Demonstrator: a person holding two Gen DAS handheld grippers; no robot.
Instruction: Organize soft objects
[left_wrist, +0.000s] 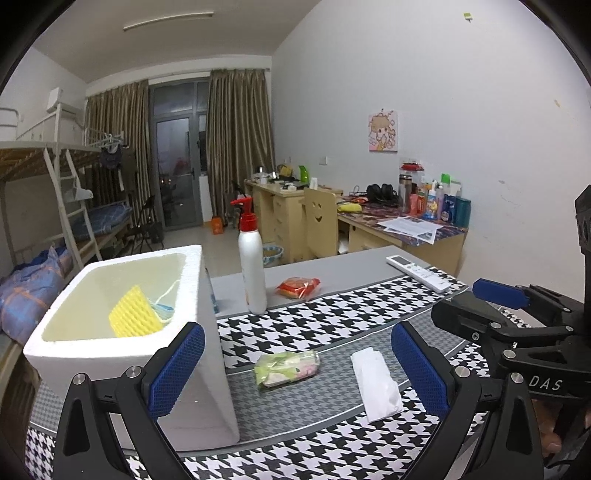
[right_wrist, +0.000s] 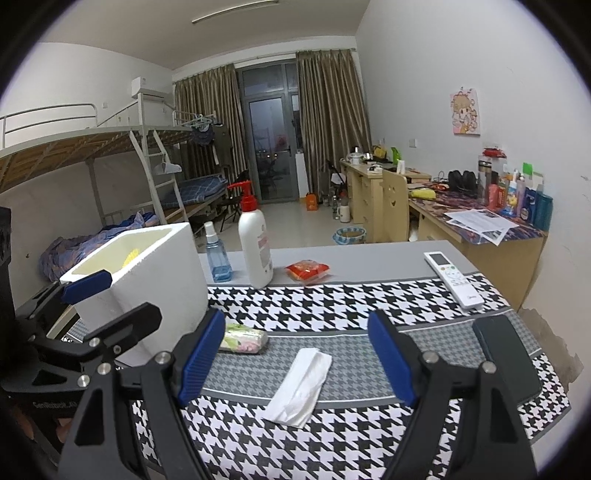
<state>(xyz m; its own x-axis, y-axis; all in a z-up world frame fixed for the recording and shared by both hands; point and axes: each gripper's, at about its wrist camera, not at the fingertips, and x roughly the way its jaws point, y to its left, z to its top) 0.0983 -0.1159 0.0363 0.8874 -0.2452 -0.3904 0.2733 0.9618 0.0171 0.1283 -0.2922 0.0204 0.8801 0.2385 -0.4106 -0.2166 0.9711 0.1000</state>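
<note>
A white foam box (left_wrist: 122, 332) (right_wrist: 147, 273) stands on the table at the left, with a yellow sponge (left_wrist: 133, 313) and a blue-and-white mask inside. A green tissue pack (left_wrist: 286, 368) (right_wrist: 243, 339) and a folded white tissue (left_wrist: 376, 384) (right_wrist: 301, 386) lie on the houndstooth cloth. A red snack packet (left_wrist: 298, 287) (right_wrist: 307, 270) lies farther back. My left gripper (left_wrist: 299, 365) is open and empty above the tissue pack. My right gripper (right_wrist: 295, 365) is open and empty above the white tissue.
A white pump bottle (left_wrist: 252, 266) (right_wrist: 255, 251) and a blue spray bottle (right_wrist: 217, 254) stand behind the box. A remote (left_wrist: 419, 273) (right_wrist: 453, 278) and a black phone (right_wrist: 506, 354) lie at the right. A cluttered desk (right_wrist: 480, 221) and bunk bed (right_wrist: 110, 155) stand beyond.
</note>
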